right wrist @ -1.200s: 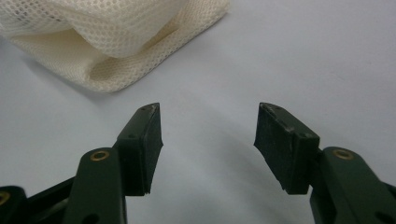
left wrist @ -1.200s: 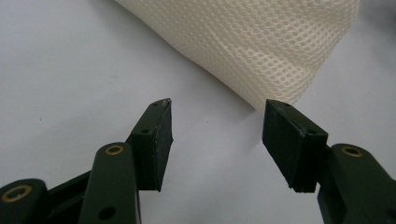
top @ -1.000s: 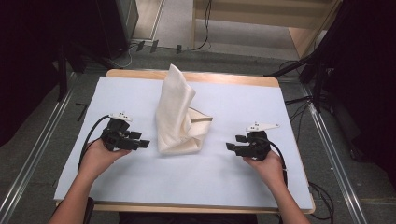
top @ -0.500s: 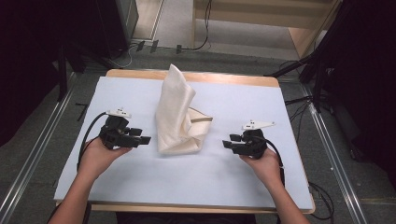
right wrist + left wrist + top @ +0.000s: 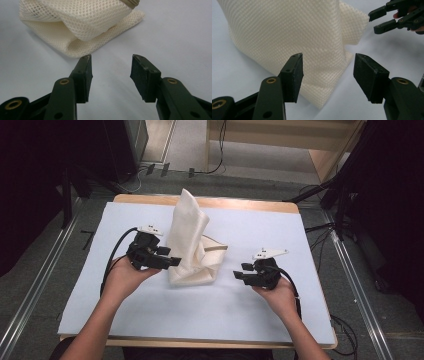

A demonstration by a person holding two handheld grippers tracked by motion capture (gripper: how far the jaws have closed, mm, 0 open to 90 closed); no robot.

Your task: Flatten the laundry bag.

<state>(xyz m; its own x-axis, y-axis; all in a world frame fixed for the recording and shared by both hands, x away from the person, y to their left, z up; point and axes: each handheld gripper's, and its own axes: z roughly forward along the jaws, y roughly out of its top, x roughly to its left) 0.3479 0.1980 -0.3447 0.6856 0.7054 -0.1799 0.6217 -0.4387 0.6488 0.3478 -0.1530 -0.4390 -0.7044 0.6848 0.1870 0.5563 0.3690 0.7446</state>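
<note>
A cream mesh bag (image 5: 192, 245) lies crumpled in the middle of the pale blue mat (image 5: 260, 310), one end standing up like a peak. My left gripper (image 5: 176, 262) is open at the bag's left edge; its own view puts the bag's mesh (image 5: 287, 32) right in front of the parted jaws, nothing gripped. My right gripper (image 5: 239, 272) is open a short way right of the bag, and the folded lower edge of the bag (image 5: 82, 35) lies just beyond its tips. The right gripper (image 5: 384, 17) also appears at the top right of the left gripper view.
The mat covers a wooden table (image 5: 210, 201). Cables (image 5: 220, 150) run across the floor behind it, and dark frames and rails (image 5: 30, 290) stand on both sides. Bare mat stretches in front of the bag and toward the far corners.
Both grippers have moved inward toward the bag. The left one now reaches its left edge; the right one has come closer from the right. The bag has not moved.
</note>
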